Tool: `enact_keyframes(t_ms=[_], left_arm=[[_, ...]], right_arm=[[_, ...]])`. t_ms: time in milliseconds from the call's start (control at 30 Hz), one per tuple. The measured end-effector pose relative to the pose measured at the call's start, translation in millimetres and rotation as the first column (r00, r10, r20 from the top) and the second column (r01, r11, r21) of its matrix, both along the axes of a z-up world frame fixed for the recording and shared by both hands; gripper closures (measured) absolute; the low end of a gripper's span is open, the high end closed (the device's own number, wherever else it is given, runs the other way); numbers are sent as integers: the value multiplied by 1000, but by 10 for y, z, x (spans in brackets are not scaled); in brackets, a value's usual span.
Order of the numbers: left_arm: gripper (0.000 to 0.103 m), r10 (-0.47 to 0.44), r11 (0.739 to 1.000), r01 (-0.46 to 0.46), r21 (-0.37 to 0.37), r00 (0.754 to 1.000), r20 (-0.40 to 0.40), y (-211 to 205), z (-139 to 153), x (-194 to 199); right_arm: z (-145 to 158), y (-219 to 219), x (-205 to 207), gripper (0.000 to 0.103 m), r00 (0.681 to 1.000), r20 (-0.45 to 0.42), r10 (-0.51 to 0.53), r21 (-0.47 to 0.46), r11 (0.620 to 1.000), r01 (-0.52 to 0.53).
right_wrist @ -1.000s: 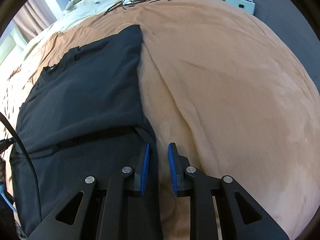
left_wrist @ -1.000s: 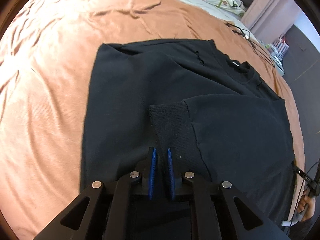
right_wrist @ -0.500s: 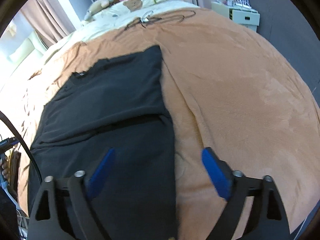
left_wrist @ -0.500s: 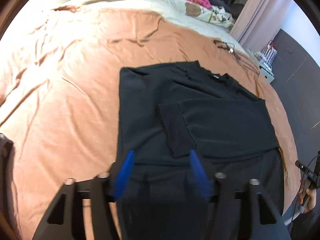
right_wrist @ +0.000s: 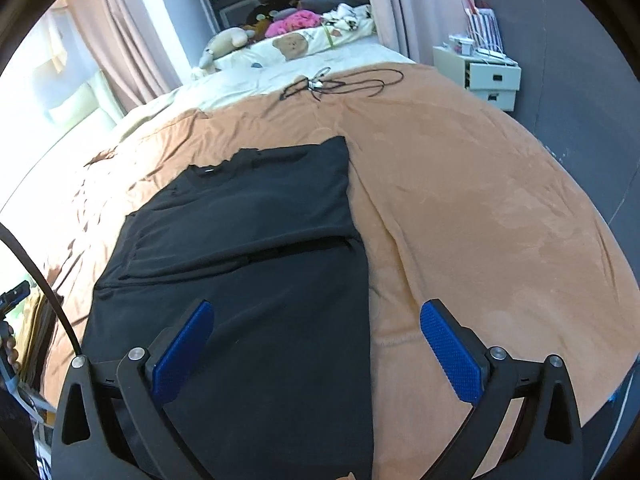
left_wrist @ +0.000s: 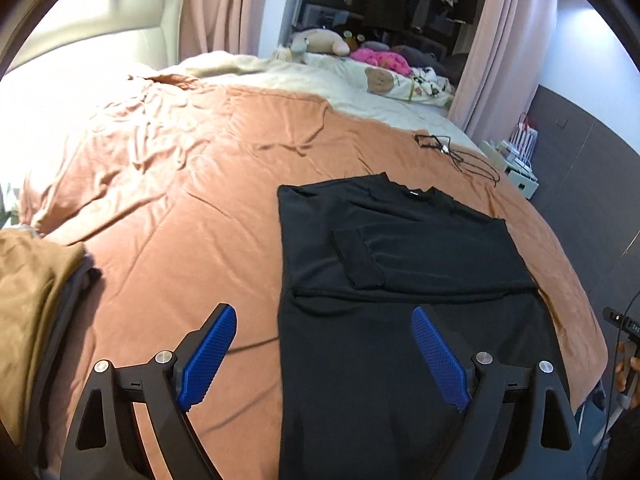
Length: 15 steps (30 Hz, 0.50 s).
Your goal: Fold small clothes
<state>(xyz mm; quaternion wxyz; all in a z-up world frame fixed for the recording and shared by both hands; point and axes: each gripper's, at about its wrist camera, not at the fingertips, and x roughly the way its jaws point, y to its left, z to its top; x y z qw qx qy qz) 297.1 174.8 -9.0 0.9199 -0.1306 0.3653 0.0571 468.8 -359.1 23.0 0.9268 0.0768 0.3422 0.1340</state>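
A black long-sleeved top (left_wrist: 400, 280) (right_wrist: 248, 264) lies flat on the tan bedspread, collar at the far end, both sides folded in and one sleeve cuff (left_wrist: 356, 256) laid across its middle. My left gripper (left_wrist: 324, 354) hangs above the top's near left edge; its jaws are opening and hold nothing. My right gripper (right_wrist: 316, 354) hovers over the near right edge, jaws also opening wide, nothing between the blue pads. Neither gripper touches the cloth.
A stack of folded clothes (left_wrist: 28, 320) sits at the left of the bed. A black cable (left_wrist: 456, 152) (right_wrist: 340, 82) lies beyond the collar. Plush toys and pillows (right_wrist: 288, 44) are at the far end, a white drawer unit (right_wrist: 484, 76) by the wall.
Both grippers have let go of the top, opened wide and pulled up and back from it. The folded sleeve stays where it was laid.
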Motion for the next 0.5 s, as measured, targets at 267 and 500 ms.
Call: enact_keyframes(t_ms=[267,500], left_arm=[[13,27,999,-27,-19,999,25,-25,100,-641],[13,38,999,-36,-33,998,44,-91,57,-1150]], right_arm=[[80,-42,-622,0,997,77,-13,-37,999,15],[9,-104,-1198,0,989,147,-28,-61,997,37]])
